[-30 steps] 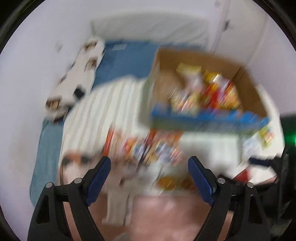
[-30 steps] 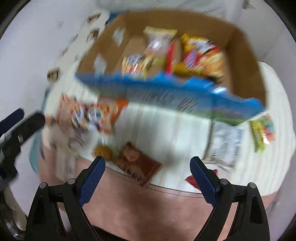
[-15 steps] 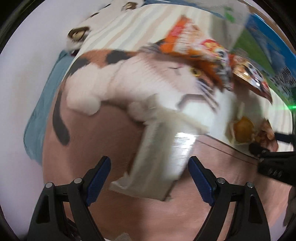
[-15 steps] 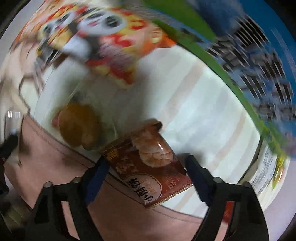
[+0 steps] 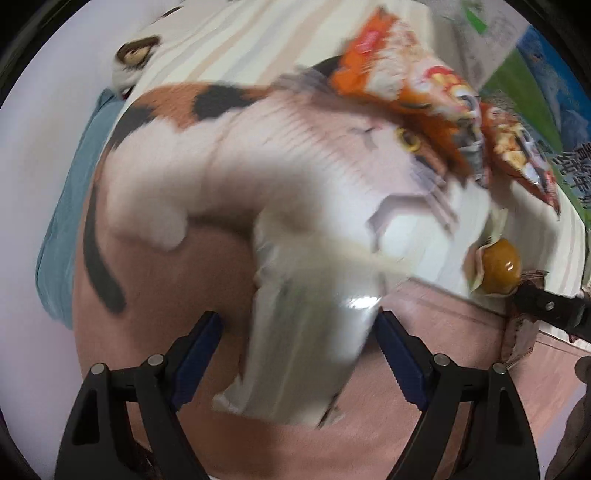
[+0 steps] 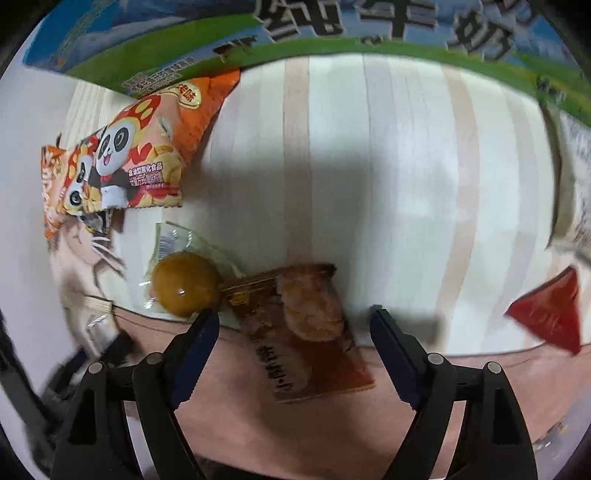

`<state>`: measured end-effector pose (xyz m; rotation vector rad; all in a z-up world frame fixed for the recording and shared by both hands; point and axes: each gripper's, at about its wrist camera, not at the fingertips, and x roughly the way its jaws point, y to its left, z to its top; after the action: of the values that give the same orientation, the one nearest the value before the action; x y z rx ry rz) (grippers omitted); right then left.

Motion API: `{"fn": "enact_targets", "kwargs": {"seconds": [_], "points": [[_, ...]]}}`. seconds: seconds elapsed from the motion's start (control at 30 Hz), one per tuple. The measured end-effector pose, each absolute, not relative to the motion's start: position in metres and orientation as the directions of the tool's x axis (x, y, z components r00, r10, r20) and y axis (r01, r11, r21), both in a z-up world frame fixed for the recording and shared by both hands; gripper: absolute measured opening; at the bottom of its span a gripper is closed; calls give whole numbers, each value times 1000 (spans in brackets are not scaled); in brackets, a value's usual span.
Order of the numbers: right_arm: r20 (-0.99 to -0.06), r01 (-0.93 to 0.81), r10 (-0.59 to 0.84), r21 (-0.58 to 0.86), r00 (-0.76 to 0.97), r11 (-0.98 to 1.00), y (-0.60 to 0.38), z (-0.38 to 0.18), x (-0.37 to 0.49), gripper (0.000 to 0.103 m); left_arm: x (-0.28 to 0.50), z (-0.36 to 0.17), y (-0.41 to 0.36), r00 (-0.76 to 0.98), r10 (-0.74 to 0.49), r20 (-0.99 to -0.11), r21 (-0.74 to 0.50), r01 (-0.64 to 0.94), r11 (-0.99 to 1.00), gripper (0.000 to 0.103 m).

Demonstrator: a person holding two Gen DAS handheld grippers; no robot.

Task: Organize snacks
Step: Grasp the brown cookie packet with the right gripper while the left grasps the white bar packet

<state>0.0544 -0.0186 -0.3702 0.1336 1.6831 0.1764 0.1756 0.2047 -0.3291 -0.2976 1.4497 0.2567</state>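
A silvery white packet (image 5: 306, 332) lies on the pink cat-print blanket (image 5: 184, 280). My left gripper (image 5: 299, 350) points straight down over it, open, a blue pad on each side and neither pressing. In the right wrist view a brown snack packet (image 6: 299, 328) lies across the blanket's edge. My right gripper (image 6: 295, 336) straddles it with its jaws opening, pads clear of the wrapper. A round yellow-brown wrapped snack (image 6: 184, 284) touches the brown packet's left end. Orange panda packs (image 6: 147, 155) lie further left.
The blue and green wall of the snack box (image 6: 332, 33) runs along the far side of the striped sheet (image 6: 406, 166). A red packet (image 6: 550, 317) lies at the right. In the left wrist view the right gripper's finger (image 5: 546, 306) reaches in beside the round snack (image 5: 500, 269).
Both grippers have dropped from high above the bed to just over the blanket. The left now frames the silvery packet and the right frames the brown packet.
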Motion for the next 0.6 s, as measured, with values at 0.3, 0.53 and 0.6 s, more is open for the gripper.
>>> {"fn": "enact_targets", "kwargs": {"seconds": [0.3,0.53,0.6], "points": [[-999,-217,-1,-10,41,976,6,-355,28,61,189,-320,181,146,-17,-989,-59,-290,955,63],[-994,11,108,108,-7,994,-47,-351,15,59,192,-326,131,142,-20,-990,-48,-200,979,63],[-989,79,148,146,-20,986,-61,-350,12,60,191,-332,121,133,11,-991,-12,-172,985,63]]}}
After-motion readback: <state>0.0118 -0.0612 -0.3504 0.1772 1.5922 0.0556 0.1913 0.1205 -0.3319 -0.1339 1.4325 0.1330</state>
